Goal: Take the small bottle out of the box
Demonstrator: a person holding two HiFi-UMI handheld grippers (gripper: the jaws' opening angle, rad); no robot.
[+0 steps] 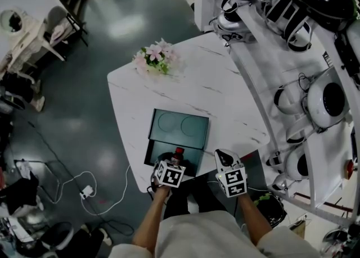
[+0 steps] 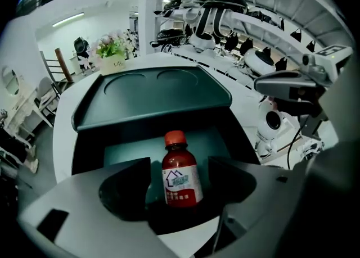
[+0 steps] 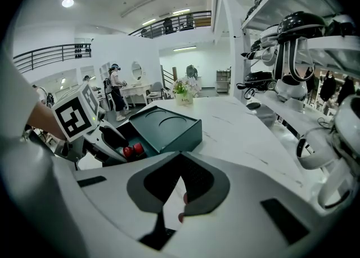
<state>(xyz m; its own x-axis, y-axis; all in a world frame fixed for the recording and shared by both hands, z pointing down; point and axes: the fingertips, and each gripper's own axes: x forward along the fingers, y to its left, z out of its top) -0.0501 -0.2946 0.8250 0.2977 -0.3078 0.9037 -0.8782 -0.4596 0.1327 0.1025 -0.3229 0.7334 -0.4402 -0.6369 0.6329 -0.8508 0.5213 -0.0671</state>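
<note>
On the white bench (image 1: 225, 94) a dark green box (image 2: 126, 153) sits open near the near edge. Its lid (image 1: 180, 127), with two round recesses, is raised on the far side. Inside stands the small bottle (image 2: 181, 179), upright, red-capped and white-labelled. The left hand-held gripper (image 1: 173, 160) reaches down into the box, its jaws wide on either side of the bottle, not touching it. Just right of the box, the right hand-held gripper (image 3: 180, 209) hovers over the bench, jaws drawn together on nothing.

Your small bottle (image 2: 181, 179) looks glossy, with a smooth paper label (image 2: 183, 186). The box (image 2: 152, 99) is matt teal, and the worktop (image 1: 214, 82) is polished, marble-veined white.
</note>
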